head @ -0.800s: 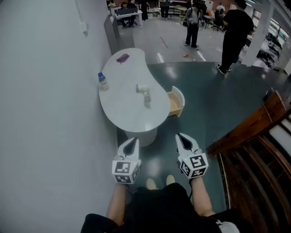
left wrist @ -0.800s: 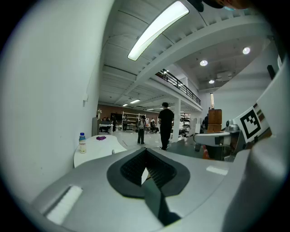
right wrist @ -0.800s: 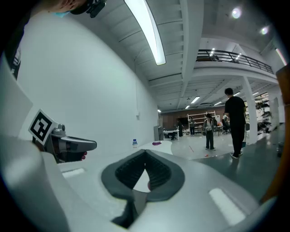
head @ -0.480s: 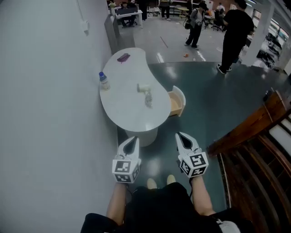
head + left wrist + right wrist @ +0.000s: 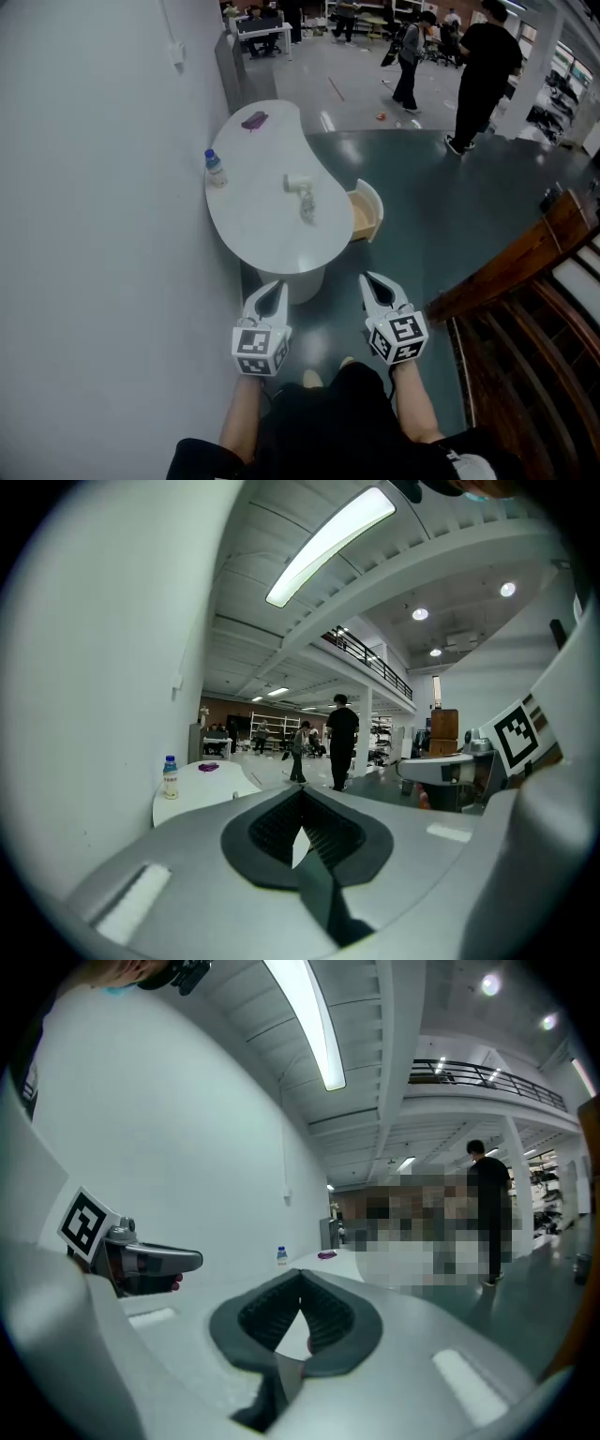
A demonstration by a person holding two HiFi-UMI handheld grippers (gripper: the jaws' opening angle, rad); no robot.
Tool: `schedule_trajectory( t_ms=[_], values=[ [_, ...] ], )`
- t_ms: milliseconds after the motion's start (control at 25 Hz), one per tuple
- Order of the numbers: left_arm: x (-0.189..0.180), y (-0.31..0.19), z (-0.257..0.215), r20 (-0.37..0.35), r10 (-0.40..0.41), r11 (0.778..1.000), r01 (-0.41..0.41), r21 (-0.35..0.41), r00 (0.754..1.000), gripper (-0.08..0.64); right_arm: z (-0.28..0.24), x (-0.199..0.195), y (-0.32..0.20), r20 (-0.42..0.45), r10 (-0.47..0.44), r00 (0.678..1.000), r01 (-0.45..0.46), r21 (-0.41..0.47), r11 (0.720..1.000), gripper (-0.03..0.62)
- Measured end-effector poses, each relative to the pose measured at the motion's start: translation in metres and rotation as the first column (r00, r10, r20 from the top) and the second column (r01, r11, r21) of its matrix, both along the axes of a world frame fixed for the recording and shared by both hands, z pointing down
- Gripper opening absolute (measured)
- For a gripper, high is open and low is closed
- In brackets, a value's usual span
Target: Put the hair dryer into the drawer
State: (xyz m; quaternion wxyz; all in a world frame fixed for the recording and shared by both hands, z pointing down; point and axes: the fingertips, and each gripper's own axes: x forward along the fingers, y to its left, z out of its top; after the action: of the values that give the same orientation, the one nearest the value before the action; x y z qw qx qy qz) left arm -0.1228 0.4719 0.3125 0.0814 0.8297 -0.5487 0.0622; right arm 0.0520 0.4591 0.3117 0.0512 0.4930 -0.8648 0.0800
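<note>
A small white hair dryer [image 5: 300, 195] lies on the white kidney-shaped table [image 5: 255, 225] ahead of me. The table's drawer [image 5: 364, 212] stands pulled open on its right side, showing a tan inside. Both grippers are held well short of the table, above the dark floor. My left gripper [image 5: 271, 292] has its jaws closed tip to tip with nothing in them, and its own view shows the same [image 5: 302, 789]. My right gripper [image 5: 373, 282] is likewise shut and empty [image 5: 301, 1275].
A plastic bottle [image 5: 215, 168] with a blue cap stands at the table's left edge by the white wall, and a purple object [image 5: 254, 119] lies at its far end. A wooden railing [image 5: 525, 262] runs along the right. People stand in the hall [image 5: 484, 70] beyond.
The grippers have stayed where they were. My view has shifted slightly, and the people in the background have walked on.
</note>
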Motion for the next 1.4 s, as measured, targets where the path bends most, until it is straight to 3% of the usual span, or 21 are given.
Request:
schedule_trajectory(
  t_ms=[480,960,1400],
  values=[
    [-0.008,-0.051,0.018,-0.017,-0.033,0.999,0.033,-0.023,0.999,0.008,0.016,-0.009,-0.053,-0.006,-0.032,0.999,0.032,-0.033,0.999,0.002],
    [-0.009,-0.173,0.028,-0.033,-0.119,0.991,0.117,-0.066,0.992,0.008,0.036,-0.015,-0.184,0.004,-0.116,0.993,0.116,-0.087,0.989,0.002],
    [-0.009,-0.249,0.044,-0.031,-0.221,0.971,0.217,-0.104,0.975,0.008,0.051,-0.031,-0.281,0.009,-0.257,0.966,0.256,-0.127,0.958,0.002]
  ],
)
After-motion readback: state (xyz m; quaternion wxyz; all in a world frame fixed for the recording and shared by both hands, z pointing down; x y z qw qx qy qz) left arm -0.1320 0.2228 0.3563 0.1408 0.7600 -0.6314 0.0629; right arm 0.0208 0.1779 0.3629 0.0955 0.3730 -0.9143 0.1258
